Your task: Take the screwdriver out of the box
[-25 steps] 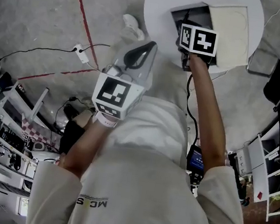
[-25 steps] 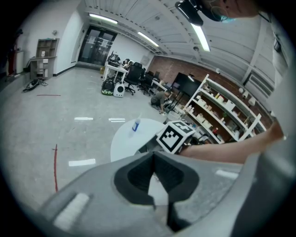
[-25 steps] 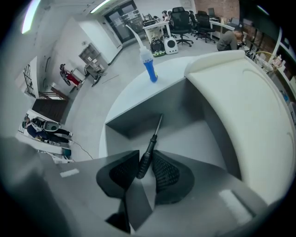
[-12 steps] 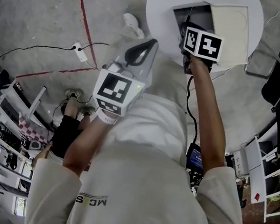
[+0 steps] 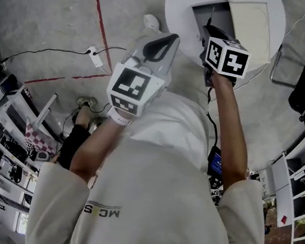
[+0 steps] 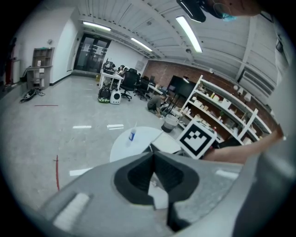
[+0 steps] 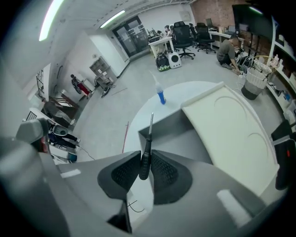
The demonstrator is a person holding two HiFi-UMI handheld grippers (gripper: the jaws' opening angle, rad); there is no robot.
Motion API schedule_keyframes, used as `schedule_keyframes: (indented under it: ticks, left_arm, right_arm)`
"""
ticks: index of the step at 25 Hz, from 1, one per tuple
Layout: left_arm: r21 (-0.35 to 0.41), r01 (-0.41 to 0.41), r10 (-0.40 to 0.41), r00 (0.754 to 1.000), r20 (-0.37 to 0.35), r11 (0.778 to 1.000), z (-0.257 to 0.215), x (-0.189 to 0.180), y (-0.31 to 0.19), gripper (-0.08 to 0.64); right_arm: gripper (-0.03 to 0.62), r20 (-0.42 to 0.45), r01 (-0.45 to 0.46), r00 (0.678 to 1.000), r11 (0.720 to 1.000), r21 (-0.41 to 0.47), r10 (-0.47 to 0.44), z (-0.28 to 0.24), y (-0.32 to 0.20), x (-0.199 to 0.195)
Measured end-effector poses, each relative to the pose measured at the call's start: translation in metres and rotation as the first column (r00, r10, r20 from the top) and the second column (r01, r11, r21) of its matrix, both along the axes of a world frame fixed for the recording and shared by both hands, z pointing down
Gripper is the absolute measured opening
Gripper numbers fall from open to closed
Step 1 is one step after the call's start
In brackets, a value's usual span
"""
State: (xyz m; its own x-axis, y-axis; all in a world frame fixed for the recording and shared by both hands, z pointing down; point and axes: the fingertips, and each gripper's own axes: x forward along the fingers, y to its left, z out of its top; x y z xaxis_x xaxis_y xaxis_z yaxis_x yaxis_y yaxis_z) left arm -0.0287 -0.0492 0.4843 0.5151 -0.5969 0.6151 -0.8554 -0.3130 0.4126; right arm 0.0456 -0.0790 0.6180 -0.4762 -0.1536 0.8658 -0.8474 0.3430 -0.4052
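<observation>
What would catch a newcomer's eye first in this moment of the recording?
The right gripper is shut on the black handle of a screwdriver, its shaft pointing out over the open grey box on the round white table. The box's pale lid lies open beside it, and a small blue-labelled bottle stands beyond. The left gripper is shut on nothing, held short of the table.

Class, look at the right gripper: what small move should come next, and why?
Probably draw the right gripper back and up, away from the open grey box. Its jaws are shut on the black-handled screwdriver, whose metal tip points over the box, so it seems gripped but not yet clear.
</observation>
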Motion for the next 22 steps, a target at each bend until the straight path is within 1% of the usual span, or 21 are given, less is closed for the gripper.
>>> schedule_keyframes:
  ticks: [5,9,14,22]
  left_arm:
    - [0.035,-0.024,0.023,0.999,0.021,0.999,-0.026,0.008,-0.003,0.002]
    - [0.074,-0.026,0.023,0.999,0.036,0.997,-0.054,0.018,-0.008,0.002]
    - [0.135,-0.030,0.025,0.999,0.037,0.990,-0.097,0.031,-0.013,0.002]
    - [0.223,-0.031,0.025,0.999,0.030,0.974,-0.158,0.032,-0.018,0.001]
  right_arm:
    - [0.069,0.062,0.003,0.998,0.998,0.070,-0.007,-0.058,0.002,0.010]
    - [0.071,0.117,-0.016,0.993,0.990,0.138,0.000,-0.106,-0.002,0.029]
    - [0.069,0.164,-0.051,0.986,0.974,0.220,0.015,-0.171,-0.009,0.055]
    - [0.070,0.204,-0.053,0.979,0.941,0.334,-0.018,-0.244,-0.007,0.072]
